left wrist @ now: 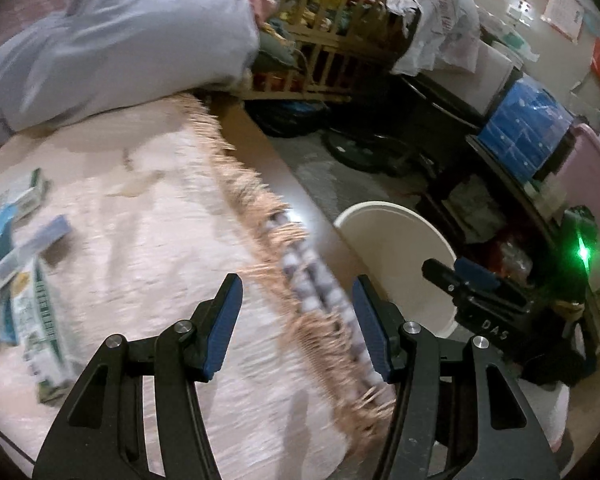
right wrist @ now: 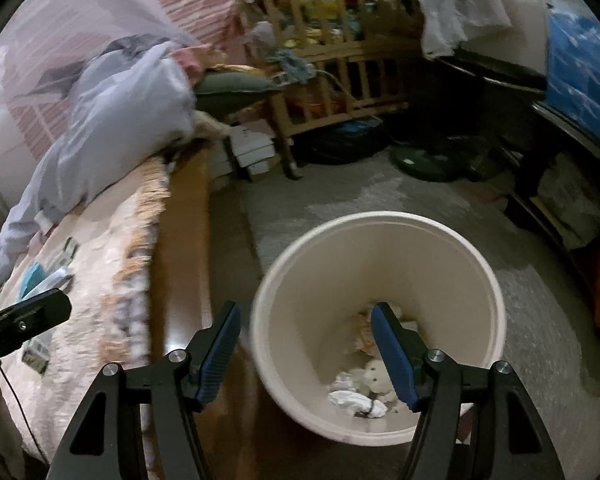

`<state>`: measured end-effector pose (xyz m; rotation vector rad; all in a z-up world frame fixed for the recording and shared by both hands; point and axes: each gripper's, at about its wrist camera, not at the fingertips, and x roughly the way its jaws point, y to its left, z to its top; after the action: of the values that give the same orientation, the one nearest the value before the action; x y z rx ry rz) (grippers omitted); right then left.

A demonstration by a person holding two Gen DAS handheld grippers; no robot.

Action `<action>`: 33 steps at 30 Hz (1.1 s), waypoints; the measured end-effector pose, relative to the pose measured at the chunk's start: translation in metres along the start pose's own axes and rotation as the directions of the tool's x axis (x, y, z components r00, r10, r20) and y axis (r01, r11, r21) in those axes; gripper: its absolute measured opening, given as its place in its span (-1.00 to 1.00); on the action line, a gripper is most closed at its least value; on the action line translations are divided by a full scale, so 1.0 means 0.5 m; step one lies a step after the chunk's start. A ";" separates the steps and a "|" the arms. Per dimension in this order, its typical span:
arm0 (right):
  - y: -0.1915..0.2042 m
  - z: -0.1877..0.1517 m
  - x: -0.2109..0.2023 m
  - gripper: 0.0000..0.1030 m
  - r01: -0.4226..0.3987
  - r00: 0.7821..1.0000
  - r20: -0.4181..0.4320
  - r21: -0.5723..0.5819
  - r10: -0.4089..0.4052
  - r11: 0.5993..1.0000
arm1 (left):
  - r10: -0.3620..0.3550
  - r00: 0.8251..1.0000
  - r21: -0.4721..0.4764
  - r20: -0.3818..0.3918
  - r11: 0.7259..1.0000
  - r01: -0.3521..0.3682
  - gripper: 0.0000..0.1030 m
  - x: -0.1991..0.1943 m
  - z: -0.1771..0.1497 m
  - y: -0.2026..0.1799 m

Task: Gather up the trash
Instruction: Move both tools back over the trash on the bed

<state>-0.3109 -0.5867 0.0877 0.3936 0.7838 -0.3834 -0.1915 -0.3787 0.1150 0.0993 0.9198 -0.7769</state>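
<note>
The left gripper (left wrist: 296,304) has its two blue-padded fingers (left wrist: 224,320) spread wide apart, with nothing between them. The right gripper (right wrist: 305,336) is likewise wide open and empty, its fingers (right wrist: 392,356) angled downward. In the left wrist view it shows at the right, just beside the left one.

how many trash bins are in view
1: a white bin on the floor beside the bed, under the open right gripper; crumpled trash lies inside. Clutter may hide others.

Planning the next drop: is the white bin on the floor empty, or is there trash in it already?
Partly filled. The right wrist view looks into the white bin: crumpled white paper lies on its bottom, the walls above bare.
</note>
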 end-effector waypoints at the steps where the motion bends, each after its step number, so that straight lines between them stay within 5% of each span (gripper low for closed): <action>1: 0.015 0.001 -0.004 0.26 -0.005 1.000 0.003 -0.010 0.005 1.000 | 0.012 1.000 -0.002 0.005 1.000 -0.012 0.08 -0.010 -0.002 0.011; 20: 0.357 0.005 0.009 0.28 -0.255 0.966 -0.089 -0.200 0.241 0.946 | 0.204 0.978 -0.163 0.041 0.967 -0.195 0.08 -0.180 -0.060 0.275; 33: 0.542 -0.017 0.040 0.29 -0.372 0.927 -0.183 -0.333 0.327 0.866 | 0.328 0.944 -0.355 -0.030 0.879 -0.317 0.08 -0.234 -0.111 0.517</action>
<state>-0.1755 -0.3535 0.1207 0.2043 0.8624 0.1323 -0.1053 -0.1030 0.1061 -0.0776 0.9708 -0.2916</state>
